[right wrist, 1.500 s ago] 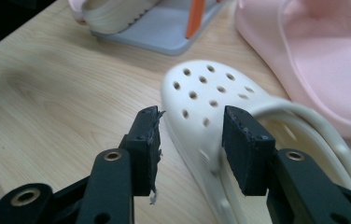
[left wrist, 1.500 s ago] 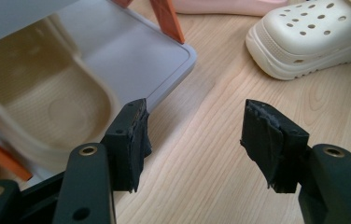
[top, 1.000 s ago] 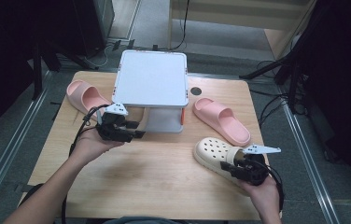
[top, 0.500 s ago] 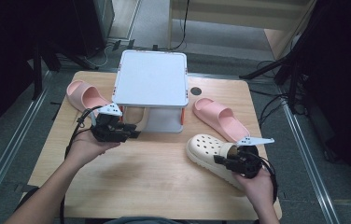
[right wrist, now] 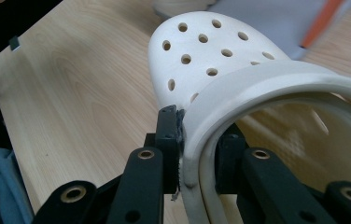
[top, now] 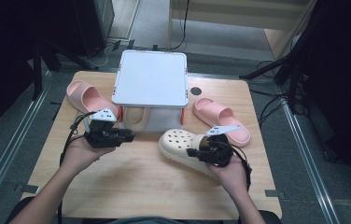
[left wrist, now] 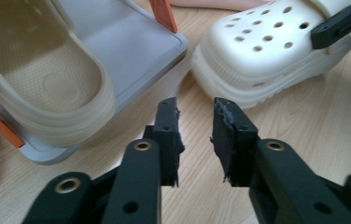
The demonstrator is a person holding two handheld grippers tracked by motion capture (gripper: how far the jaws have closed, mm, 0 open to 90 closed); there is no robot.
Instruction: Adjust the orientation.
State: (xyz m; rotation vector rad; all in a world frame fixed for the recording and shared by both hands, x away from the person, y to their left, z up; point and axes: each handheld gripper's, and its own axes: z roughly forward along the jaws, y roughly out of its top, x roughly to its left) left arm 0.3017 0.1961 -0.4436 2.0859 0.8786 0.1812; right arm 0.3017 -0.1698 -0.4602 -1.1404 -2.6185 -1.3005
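Note:
A cream clog (top: 177, 142) lies on the wooden table (top: 131, 186) just in front of a white two-level rack (top: 150, 77). My right gripper (top: 193, 152) is shut on its side rim; its jaws have just closed there. In the right gripper view the pads (right wrist: 168, 135) pinch that rim of the clog (right wrist: 211, 51). The matching cream clog (left wrist: 38, 74) sits on the rack's lower shelf (left wrist: 131, 42). My left gripper (left wrist: 196, 128) hovers before it, open with nothing between the jaws, which have just been closing. From above, the left gripper (top: 128, 135) sits left of the held clog.
One pink slide (top: 87, 95) lies left of the rack and another pink slide (top: 221, 117) lies to its right. A dark round hole (top: 195, 90) marks the tabletop behind. Metal rails run along the floor on both sides.
My right gripper has dragged the cream clog leftward toward the rack's front. The left gripper's jaws have narrowed and it stays near the rack's lower shelf.

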